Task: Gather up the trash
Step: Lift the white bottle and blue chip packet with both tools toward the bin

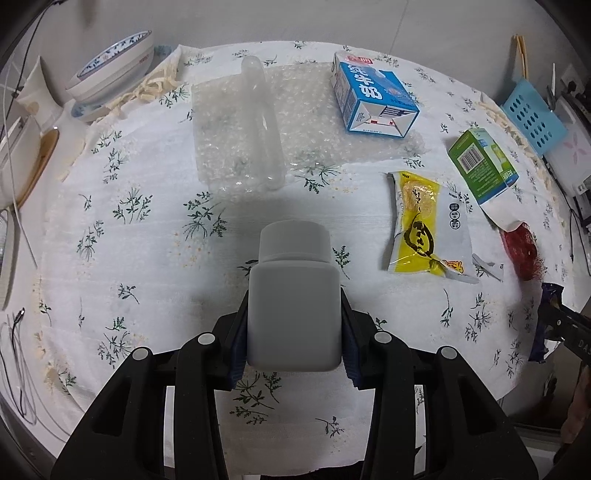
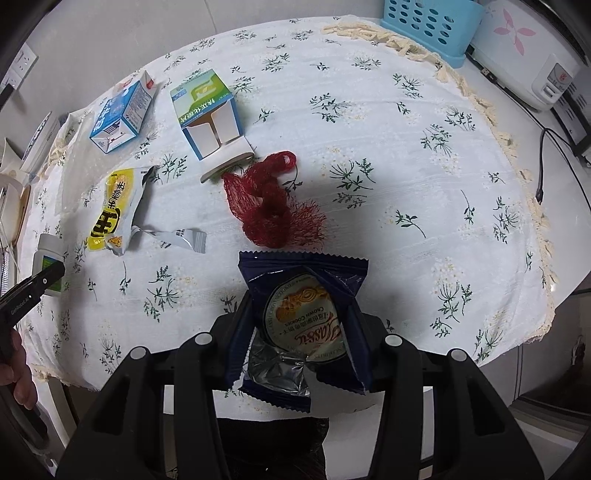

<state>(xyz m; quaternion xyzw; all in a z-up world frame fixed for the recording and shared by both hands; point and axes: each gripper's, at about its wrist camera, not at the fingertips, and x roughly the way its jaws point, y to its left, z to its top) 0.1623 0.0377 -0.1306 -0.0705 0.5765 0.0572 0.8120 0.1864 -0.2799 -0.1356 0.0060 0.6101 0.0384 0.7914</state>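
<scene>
My left gripper (image 1: 293,325) is shut on a white plastic bottle (image 1: 293,295) with a screw cap, held above the flowered tablecloth (image 1: 147,258). My right gripper (image 2: 301,332) is shut on a dark blue cookie wrapper (image 2: 306,295), torn open at its near end. On the cloth lie a yellow snack packet (image 1: 424,229), a blue carton (image 1: 373,96), a green box (image 1: 484,166), a red mesh net (image 2: 269,206), a clear plastic bottle (image 1: 264,122) and bubble wrap (image 1: 306,129). The right gripper with its wrapper (image 1: 546,325) shows at the left wrist view's right edge.
A patterned bowl (image 1: 114,66) and a wooden-rimmed item (image 1: 37,166) stand at the far left. A blue perforated basket (image 2: 432,26) and a white appliance (image 2: 528,55) sit beyond the table's right side, with a cable (image 2: 541,158) trailing. The table's near edge lies just below both grippers.
</scene>
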